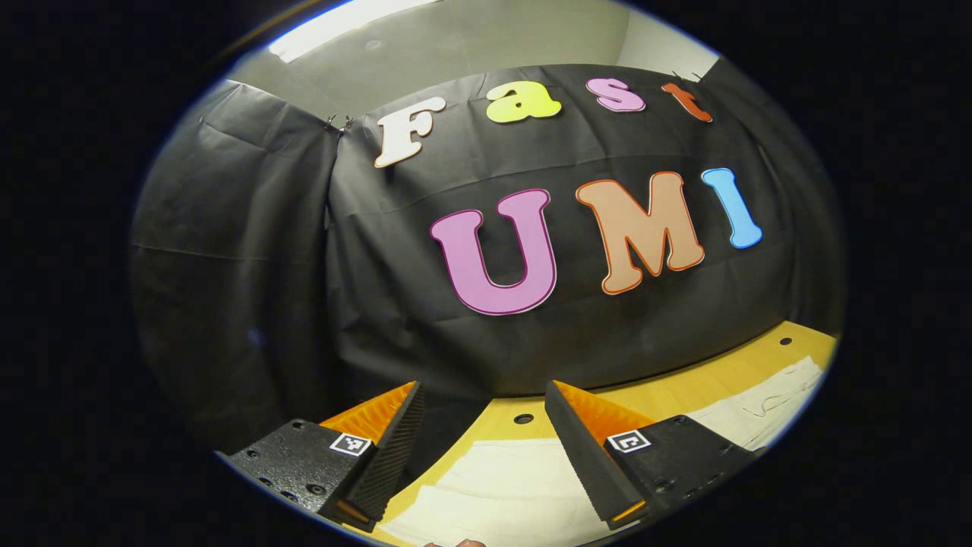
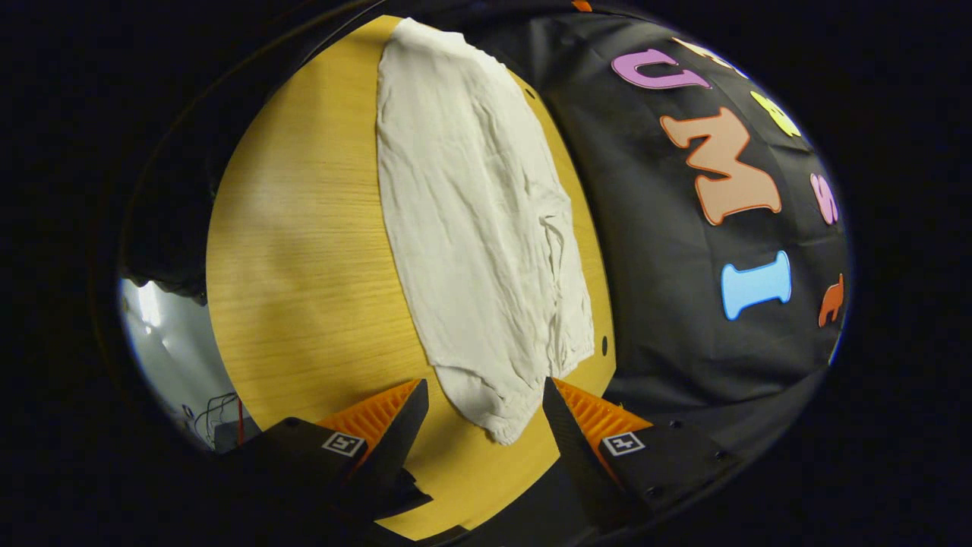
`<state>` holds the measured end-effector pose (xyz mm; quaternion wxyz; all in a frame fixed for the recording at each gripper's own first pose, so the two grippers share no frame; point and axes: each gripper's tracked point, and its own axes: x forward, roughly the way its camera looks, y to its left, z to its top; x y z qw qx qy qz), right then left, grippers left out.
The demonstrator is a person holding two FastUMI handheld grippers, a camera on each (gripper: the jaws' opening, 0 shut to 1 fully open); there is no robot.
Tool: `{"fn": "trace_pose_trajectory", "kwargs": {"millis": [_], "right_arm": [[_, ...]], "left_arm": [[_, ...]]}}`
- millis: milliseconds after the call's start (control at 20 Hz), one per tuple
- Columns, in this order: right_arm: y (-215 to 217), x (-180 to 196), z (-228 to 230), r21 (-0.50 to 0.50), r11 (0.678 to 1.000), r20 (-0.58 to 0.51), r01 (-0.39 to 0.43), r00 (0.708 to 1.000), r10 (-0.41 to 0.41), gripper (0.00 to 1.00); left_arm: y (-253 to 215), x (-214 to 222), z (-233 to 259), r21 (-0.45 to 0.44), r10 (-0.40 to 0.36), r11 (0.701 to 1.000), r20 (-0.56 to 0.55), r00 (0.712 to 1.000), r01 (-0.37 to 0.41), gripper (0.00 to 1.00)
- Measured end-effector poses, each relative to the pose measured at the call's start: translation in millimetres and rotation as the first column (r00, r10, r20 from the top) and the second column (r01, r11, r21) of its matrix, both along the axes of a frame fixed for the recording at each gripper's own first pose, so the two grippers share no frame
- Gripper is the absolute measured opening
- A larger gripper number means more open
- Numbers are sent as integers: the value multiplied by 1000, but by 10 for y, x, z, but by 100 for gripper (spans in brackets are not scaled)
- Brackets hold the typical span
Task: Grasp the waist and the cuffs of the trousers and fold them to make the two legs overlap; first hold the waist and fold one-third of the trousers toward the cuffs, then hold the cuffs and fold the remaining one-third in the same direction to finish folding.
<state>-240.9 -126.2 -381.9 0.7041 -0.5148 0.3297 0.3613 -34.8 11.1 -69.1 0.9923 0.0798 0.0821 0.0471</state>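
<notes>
One pair of white trousers (image 2: 478, 228), lying on one wooden table (image 2: 304, 251). Two grippers: left gripper (image 1: 482, 448) with two fingers spread apart, right gripper (image 2: 486, 448) likewise with two. Small dark holes in the tabletop: two seen in the left gripper view.

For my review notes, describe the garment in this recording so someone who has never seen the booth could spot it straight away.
Start at the yellow wooden table that stands against the black cloth wall. Along the table's wall side lies a long strip of crumpled fabric, the trousers, with one narrow end reaching between the open fingers of the right gripper. They are off-white, soft and wrinkled, unlike the smooth wood around them.
</notes>
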Motion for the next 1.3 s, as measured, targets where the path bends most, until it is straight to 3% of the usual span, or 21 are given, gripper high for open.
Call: {"fn": "trace_pose_trajectory", "kwargs": {"millis": [200,300,450,650,700,750,950,1050,1100,1250,1300], "right_arm": [[67,49,-105,-28,998,10,-57,998,58,91],[53,92,-143,-19,999,2,-35,999,35,90],[67,212,-189,-16,1000,3,-14,1000,14,90],[117,389,-311,-29,999,17,-22,1000,23,84],[135,437,-316,-30,999,20,-18,1000,19,77],[132,434,-346,-28,1000,6,-7,1000,7,76],[161,393,-489,-20,999,-54,45,998,-46,48],[184,380,-508,-34,999,-34,26,999,-27,12],[198,384,-461,-44,999,-4,27,1000,-27,12],[155,402,-516,-35,993,0,114,994,-114,2],[166,401,-511,-31,991,-4,133,991,-134,4]], "left_arm": [[99,-78,-16,31,21,999,-8,1000,-20,96],[138,-90,-6,45,25,999,-7,1000,-25,100],[181,-118,-38,42,35,999,-17,999,-34,96],[203,-142,-64,70,30,997,-20,999,-28,100],[216,-150,-100,81,30,996,-26,999,-28,96],[235,-159,-123,90,30,996,-33,999,-27,100],[311,-192,-259,97,35,995,-62,997,-29,96],[385,-225,-373,105,47,994,-78,996,-39,96],[432,-256,-454,112,53,993,-94,994,-42,96],[493,-322,-631,146,38,989,-137,990,-17,96],[489,-345,-682,148,18,989,-146,989,4,96]]}}
